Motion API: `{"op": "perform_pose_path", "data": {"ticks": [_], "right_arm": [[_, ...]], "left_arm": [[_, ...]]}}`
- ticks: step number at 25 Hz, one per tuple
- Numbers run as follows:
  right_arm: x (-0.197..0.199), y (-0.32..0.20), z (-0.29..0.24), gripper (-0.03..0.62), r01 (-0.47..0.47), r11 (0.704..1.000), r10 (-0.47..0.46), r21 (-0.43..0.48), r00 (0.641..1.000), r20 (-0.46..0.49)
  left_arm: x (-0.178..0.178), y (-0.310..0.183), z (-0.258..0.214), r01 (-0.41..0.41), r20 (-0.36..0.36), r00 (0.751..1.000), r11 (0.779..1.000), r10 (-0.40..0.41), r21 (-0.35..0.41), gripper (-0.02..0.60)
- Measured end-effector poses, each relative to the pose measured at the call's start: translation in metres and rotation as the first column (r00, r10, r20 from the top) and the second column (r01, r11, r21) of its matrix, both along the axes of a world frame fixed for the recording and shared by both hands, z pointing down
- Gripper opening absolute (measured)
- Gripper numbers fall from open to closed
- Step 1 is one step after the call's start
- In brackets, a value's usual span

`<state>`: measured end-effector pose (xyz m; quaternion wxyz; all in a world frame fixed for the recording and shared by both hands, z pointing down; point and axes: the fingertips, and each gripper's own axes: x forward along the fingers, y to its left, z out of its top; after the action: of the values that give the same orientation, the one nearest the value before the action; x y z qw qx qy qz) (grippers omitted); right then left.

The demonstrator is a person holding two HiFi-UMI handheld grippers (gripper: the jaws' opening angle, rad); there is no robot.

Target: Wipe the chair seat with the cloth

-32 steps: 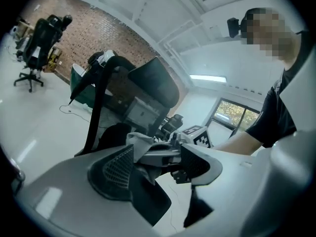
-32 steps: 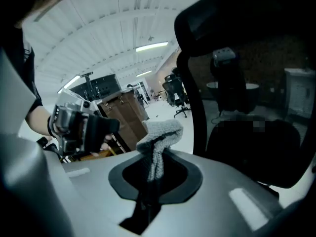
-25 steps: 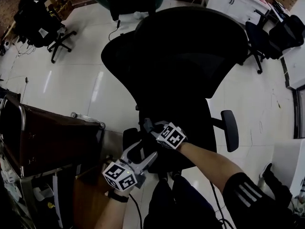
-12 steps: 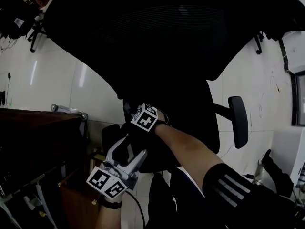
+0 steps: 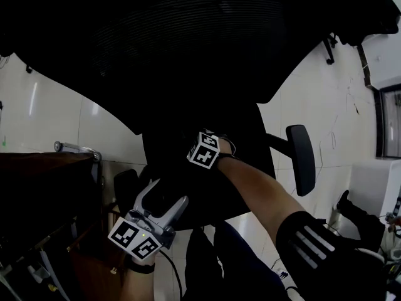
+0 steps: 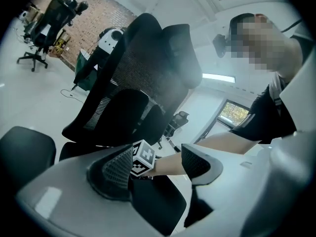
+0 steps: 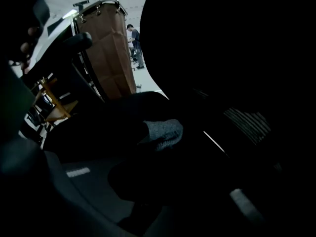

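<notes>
The right tool (image 7: 157, 144) seems clamped on a small grey knitted cloth (image 7: 164, 130) resting on the black office-chair seat (image 5: 257, 143), soft, light and best gripped bunched, while the left tool (image 6: 157, 166) gapes empty beside the seat.

The chair (image 5: 188, 49) is rendered black throughout, and its mesh back is marked with fine horizontal ribbing; the same black is seen on the seat (image 5: 254, 146) and the armrest (image 5: 302, 158). A mottled grey is shown by the cloth (image 7: 163, 132) on the chair seat. The left gripper (image 6: 158, 159) is coloured pale grey, and its black pads (image 6: 116, 172) are patterned with a fine grid. White faces with black square markers are carried by the marker cube (image 5: 203, 149) over the chair seat. The floor (image 5: 50, 118) beside the chair is seen as glossy white, the panel (image 7: 111, 53) beside the chair as brown, and the black sleeve (image 5: 313, 249) in front of the chair is crossed by white stripes
</notes>
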<state>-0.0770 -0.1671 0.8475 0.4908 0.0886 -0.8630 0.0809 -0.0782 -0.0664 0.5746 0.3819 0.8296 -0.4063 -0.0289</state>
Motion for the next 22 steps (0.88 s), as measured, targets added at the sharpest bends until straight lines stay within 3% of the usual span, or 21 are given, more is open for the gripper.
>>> {"op": "perform_pose_path", "data": {"ticks": [4, 8, 13, 15, 17, 22], "right_arm": [[0.094, -0.017, 0.007, 0.029, -0.036, 0.999, 0.039, 0.022, 0.993, -0.111], [0.172, -0.046, -0.002, 0.029, -0.159, 0.986, 0.167, 0.059, 0.966, -0.197], [0.22, -0.072, -0.012, 0.029, -0.272, 0.954, 0.296, 0.123, 0.911, -0.286], [0.218, -0.073, -0.017, 0.029, -0.286, 0.949, 0.311, 0.13, 0.908, -0.28], [0.193, -0.064, -0.025, 0.029, -0.278, 0.955, 0.295, 0.103, 0.931, -0.217], [0.058, 0.002, -0.039, 0.029, -0.166, 0.986, 0.166, -0.025, 0.986, -0.002]], "left_arm": [[0.018, -0.004, -0.005, -0.028, -0.02, 0.999, 1.0, 0.028, 0.003, 0.331], [0.025, -0.002, -0.008, -0.045, -0.026, 0.999, 0.999, 0.045, -0.003, 0.332], [0.019, 0.008, -0.009, -0.042, -0.006, 0.999, 0.999, 0.041, -0.011, 0.332], [0.017, 0.012, -0.008, -0.039, -0.002, 0.999, 0.999, 0.039, -0.015, 0.331], [0.014, 0.016, -0.008, -0.037, 0.002, 0.999, 0.999, 0.037, -0.016, 0.332], [0.004, 0.025, -0.007, -0.013, 0.013, 1.0, 1.0, 0.014, -0.025, 0.332]]}}
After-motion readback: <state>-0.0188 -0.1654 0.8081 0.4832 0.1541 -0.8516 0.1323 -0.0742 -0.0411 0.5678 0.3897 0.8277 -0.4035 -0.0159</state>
